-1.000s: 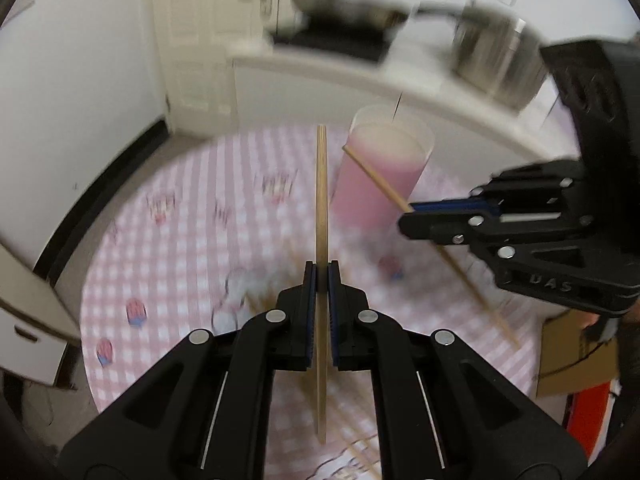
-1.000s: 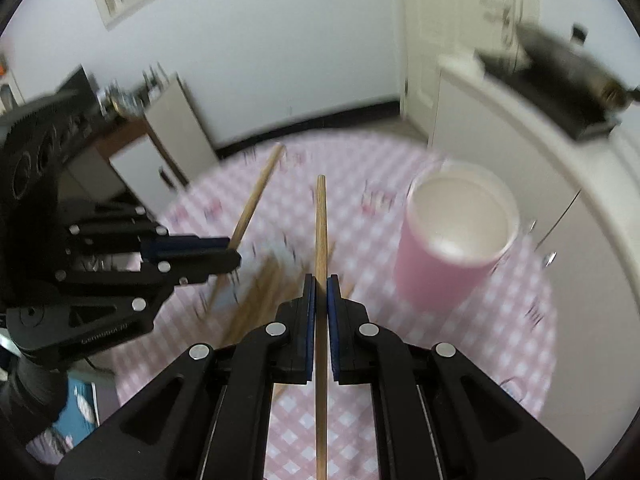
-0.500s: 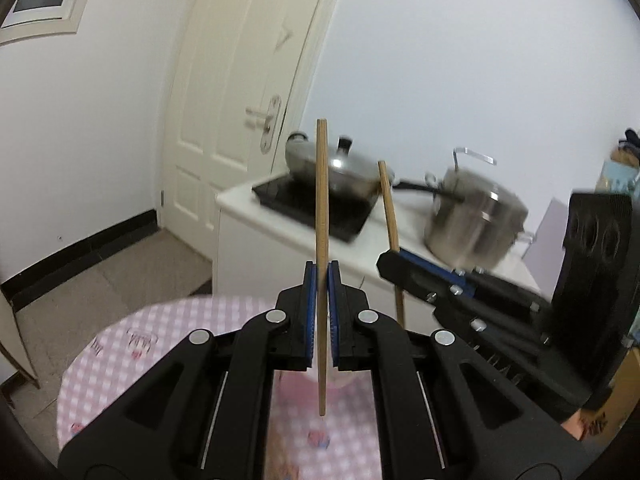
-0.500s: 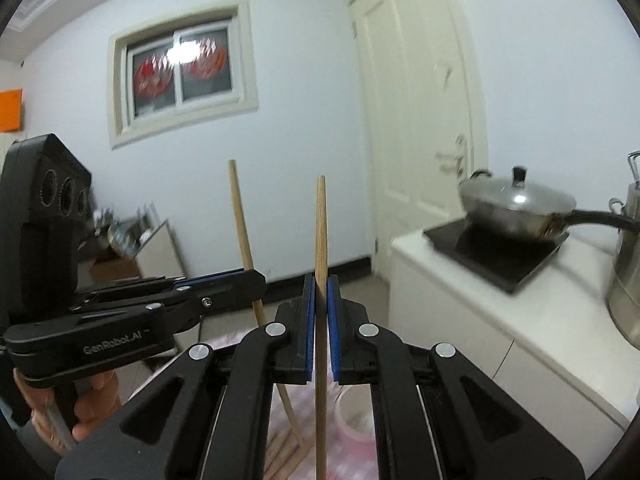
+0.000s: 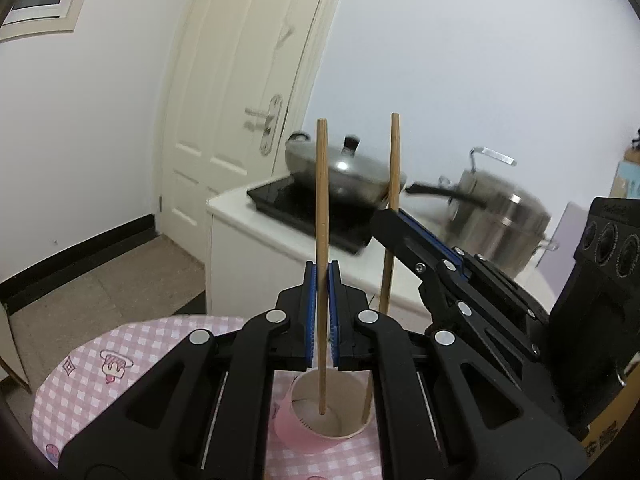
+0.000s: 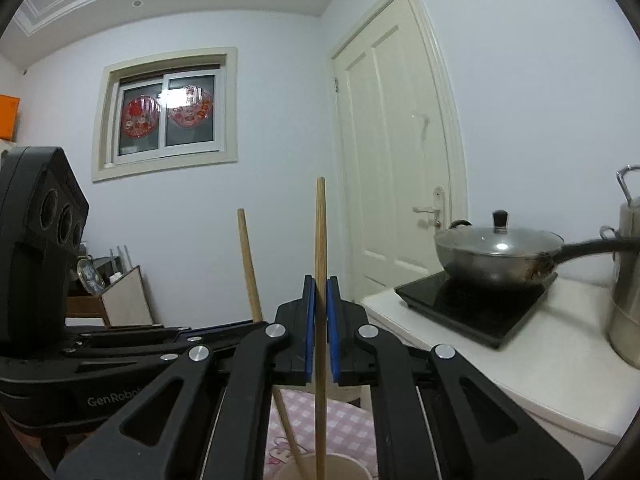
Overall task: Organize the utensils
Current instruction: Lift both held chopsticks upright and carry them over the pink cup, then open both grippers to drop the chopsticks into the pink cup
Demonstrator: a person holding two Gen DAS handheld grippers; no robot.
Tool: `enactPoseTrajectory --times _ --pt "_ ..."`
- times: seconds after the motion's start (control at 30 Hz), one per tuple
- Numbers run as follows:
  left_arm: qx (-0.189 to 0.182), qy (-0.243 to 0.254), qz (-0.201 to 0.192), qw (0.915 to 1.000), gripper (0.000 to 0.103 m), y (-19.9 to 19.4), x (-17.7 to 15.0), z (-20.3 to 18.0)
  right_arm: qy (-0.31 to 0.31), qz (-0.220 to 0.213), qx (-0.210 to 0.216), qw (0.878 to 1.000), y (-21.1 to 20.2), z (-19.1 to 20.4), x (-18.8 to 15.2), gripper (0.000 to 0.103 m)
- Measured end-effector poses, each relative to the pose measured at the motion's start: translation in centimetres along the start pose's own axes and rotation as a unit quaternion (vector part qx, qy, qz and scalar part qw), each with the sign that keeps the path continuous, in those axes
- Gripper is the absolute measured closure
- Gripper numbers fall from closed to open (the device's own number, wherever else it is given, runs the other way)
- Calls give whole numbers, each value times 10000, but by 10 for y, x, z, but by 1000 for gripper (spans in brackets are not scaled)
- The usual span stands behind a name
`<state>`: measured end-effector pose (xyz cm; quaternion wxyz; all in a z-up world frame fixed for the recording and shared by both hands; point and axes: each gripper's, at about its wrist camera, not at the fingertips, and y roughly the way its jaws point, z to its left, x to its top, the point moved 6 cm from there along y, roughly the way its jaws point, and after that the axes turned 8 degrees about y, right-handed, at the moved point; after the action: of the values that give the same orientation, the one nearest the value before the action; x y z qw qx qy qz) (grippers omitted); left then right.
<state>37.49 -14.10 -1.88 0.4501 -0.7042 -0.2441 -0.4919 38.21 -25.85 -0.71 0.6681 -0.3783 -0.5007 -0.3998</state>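
Note:
My left gripper (image 5: 322, 276) is shut on a wooden chopstick (image 5: 322, 192) held upright. The stick's lower tip hangs inside the mouth of the pink cup (image 5: 286, 426) on the checked table (image 5: 120, 360). To its right, my right gripper (image 5: 386, 216) is shut on a second chopstick (image 5: 394, 160), slightly tilted, whose lower end reaches the cup's right rim. In the right wrist view the right gripper (image 6: 320, 284) clamps its chopstick (image 6: 320, 232) above the cup rim (image 6: 348, 460). The left gripper (image 6: 260, 324) and its leaning chopstick (image 6: 248, 260) show on the left.
Behind the table stands a white counter (image 5: 256, 232) with a black hob (image 5: 288, 204), a lidded wok (image 5: 340, 176) and a steel pot (image 5: 504, 220). A cream door (image 5: 224, 120) and a window (image 6: 168, 112) are further back. A cardboard box (image 5: 608, 436) sits at the right.
Both grippers have risen and tipped up from looking down at the table to nearly level. The two chopsticks went from slanted over the table to upright over the cup.

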Motion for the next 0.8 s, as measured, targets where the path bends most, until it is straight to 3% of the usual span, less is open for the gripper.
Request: enactPoseTrajectory --times 0.6,0.67,0.7,0.73,0.8 --pt "-164 187 1035 9943 95 24 -58 3 430 949 -237 9943 -27 -20 -70 97" --pt "-177 170 1133 9933 74 25 -61 1 509 1069 -249 9927 -28 -20 -73 97" --pt "-175 128 1129 9934 44 23 -62 2 578 1156 -262 9913 -30 -21 -74 97" --pt "-165 95 1076 9940 36 20 -63 2 614 1236 -294 9900 -30 -21 -75 97" --pt "-110 105 1064 9942 36 13 -63 2 700 1385 -331 9873 -33 -20 -78 91"
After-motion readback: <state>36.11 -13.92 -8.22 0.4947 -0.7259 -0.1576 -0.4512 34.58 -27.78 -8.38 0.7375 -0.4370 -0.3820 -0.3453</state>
